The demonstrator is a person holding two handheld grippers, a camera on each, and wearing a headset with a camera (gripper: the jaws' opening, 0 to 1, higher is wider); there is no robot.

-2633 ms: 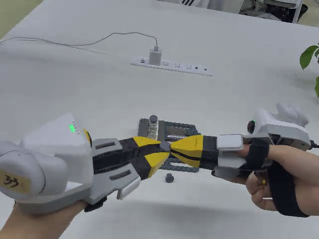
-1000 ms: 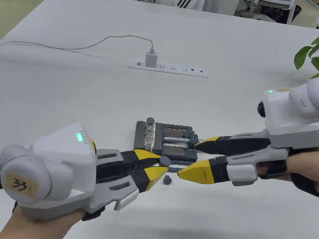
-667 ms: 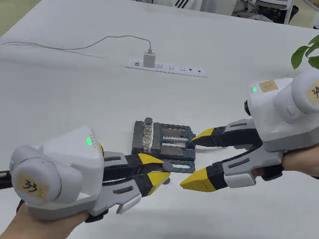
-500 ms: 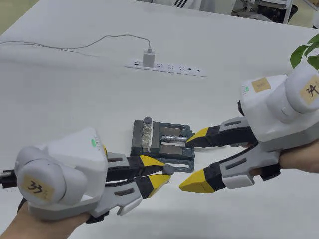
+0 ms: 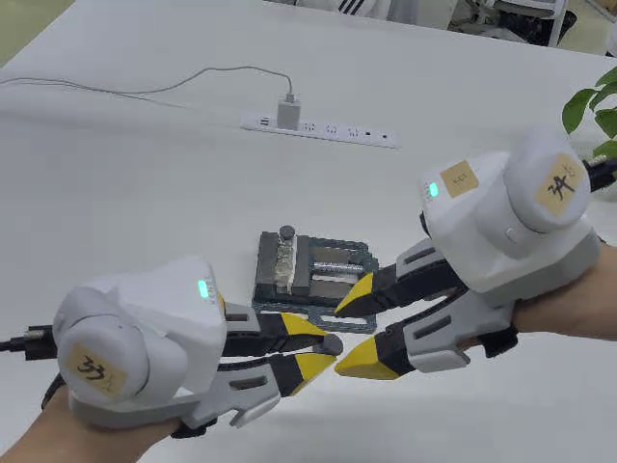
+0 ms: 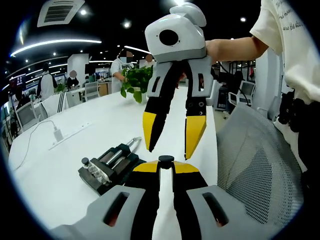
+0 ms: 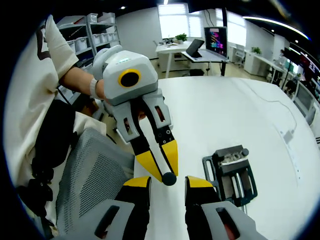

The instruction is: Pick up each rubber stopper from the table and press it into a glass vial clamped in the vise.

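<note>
My left gripper [image 5: 323,345] is shut on a dark rubber stopper [image 5: 332,344], held just in front of the vise [image 5: 318,289]. The stopper [image 6: 165,159] sits at the tips of its jaws in the left gripper view. My right gripper [image 5: 352,333] is open, its yellow fingertips [image 5: 355,298] standing above and below that stopper. From the right gripper view the stopper [image 7: 169,178] hangs between my open jaws. A glass vial [image 5: 285,256] stands clamped in the vise with a dark stopper [image 5: 286,232] on its top.
A white power strip [image 5: 318,128] with a plugged charger and cable lies at the back of the white table [image 5: 145,193]. Green plant leaves [image 5: 593,106] reach in at the right edge. A grey mesh chair [image 6: 250,155] stands beside the table.
My right gripper opened, drew back from the left gripper, then rolled and came in again, so its open jaws now bracket the stopper. The left gripper stayed shut on the stopper.
</note>
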